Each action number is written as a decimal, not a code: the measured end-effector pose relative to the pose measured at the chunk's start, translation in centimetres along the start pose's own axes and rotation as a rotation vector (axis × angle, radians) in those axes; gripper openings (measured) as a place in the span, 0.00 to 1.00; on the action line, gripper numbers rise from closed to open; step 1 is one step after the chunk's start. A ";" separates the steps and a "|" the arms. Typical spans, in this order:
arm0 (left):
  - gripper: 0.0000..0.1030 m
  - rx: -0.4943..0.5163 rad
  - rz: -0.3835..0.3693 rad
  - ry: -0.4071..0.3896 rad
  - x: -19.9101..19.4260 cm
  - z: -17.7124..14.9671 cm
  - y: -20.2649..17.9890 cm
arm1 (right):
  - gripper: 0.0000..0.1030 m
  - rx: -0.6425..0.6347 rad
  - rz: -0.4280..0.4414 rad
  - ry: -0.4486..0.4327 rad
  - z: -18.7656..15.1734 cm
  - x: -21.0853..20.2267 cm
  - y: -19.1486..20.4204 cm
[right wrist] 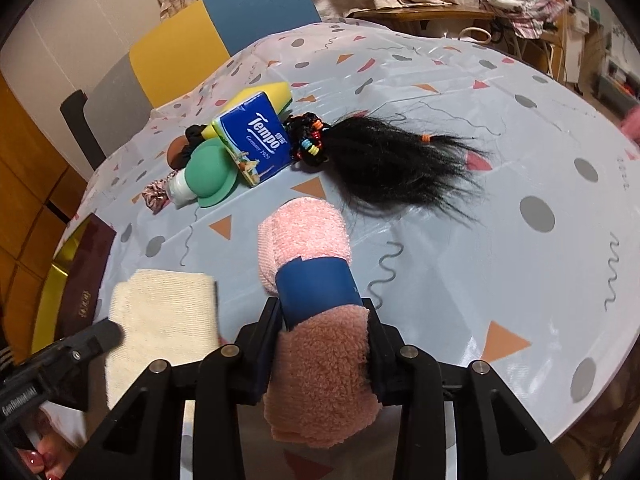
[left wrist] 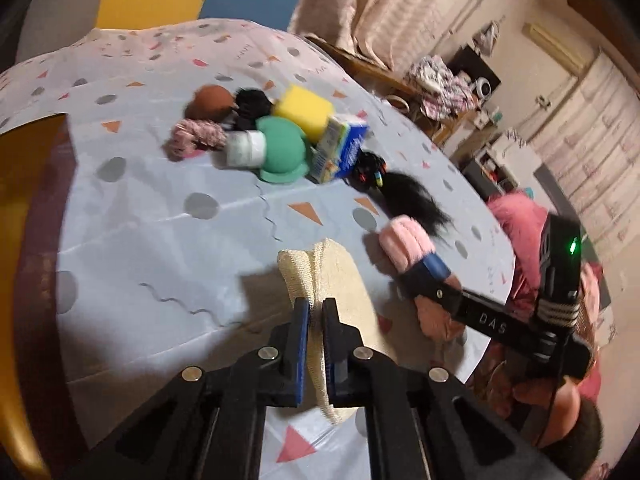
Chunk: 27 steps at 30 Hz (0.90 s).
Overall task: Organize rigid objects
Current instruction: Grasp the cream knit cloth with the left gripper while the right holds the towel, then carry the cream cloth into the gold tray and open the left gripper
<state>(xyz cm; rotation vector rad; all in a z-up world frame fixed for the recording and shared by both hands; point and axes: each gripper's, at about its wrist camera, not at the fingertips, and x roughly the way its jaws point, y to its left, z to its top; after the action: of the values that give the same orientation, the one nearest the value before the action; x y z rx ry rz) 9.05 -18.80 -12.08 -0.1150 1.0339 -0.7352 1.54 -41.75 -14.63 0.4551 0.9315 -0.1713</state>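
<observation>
My left gripper (left wrist: 315, 320) has its jaws clamped on the folded cream knitted cloth (left wrist: 340, 280), which lies near the table's (left wrist: 160, 216) near edge. My right gripper (right wrist: 324, 332) has its jaws clamped on the rolled pink terry towel with a blue band (right wrist: 308, 248), just beside the cloth. Toward the far edge sit, clustered and touching, a blue Tempo tissue pack (right wrist: 256, 140), a yellow sponge block (left wrist: 303, 109), a green dome-shaped cap (left wrist: 282, 148) and a small white jar (left wrist: 245, 148). A black hairpiece with coloured beads (right wrist: 384, 160) lies beside the pack.
</observation>
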 end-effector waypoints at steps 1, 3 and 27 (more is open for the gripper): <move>0.05 -0.010 -0.004 -0.014 -0.5 0.1 0.3 | 0.37 0.003 0.008 0.002 -0.1 0.0 0.2; 0.05 -0.009 0.013 -0.038 -1.7 0.3 0.9 | 0.37 -0.012 0.012 0.006 -0.4 0.0 0.9; 0.08 0.074 0.113 0.105 4.1 -0.6 -1.1 | 0.38 -0.111 -0.024 -0.011 -1.5 0.6 3.4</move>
<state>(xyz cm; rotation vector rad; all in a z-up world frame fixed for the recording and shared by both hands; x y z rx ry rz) 9.20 -21.97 -14.92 0.0465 1.1025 -0.6818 1.94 -38.04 -14.84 0.3398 0.9308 -0.1432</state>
